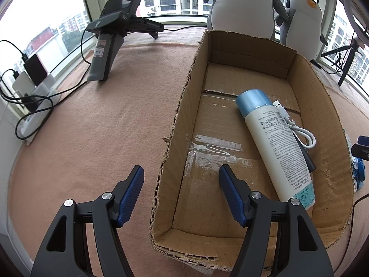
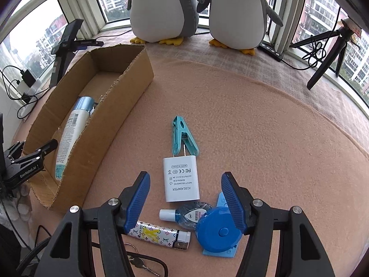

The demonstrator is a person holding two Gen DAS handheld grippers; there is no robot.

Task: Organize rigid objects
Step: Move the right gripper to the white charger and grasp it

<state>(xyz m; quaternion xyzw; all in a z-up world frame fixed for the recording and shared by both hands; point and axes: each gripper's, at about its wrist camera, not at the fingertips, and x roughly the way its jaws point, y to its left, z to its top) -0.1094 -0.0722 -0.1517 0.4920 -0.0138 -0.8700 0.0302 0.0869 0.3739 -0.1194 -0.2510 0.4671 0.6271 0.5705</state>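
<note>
An open cardboard box [image 1: 332,124] [image 2: 110,124] lies on the pink cloth. Inside it lie a white spray bottle with a blue cap [image 1: 274,143] [image 2: 71,129] and a white USB cable [image 1: 297,127]. My left gripper [image 1: 182,182] is open and empty, straddling the box's near left wall. My right gripper [image 2: 185,185] is open and empty above a white power adapter [image 2: 181,180]. Around it lie a teal clothespin [image 2: 183,136], a small clear bottle [image 2: 184,213], a round blue tape measure [image 2: 218,232] and a patterned lighter [image 2: 159,233].
Two plush penguins [image 2: 161,7] [image 2: 237,13] stand at the window. A gripper stand [image 1: 110,37], chargers with cables [image 1: 32,92] and a black tripod [image 2: 327,53] sit around the cloth's edges. Keys [image 2: 138,263] lie near the front edge.
</note>
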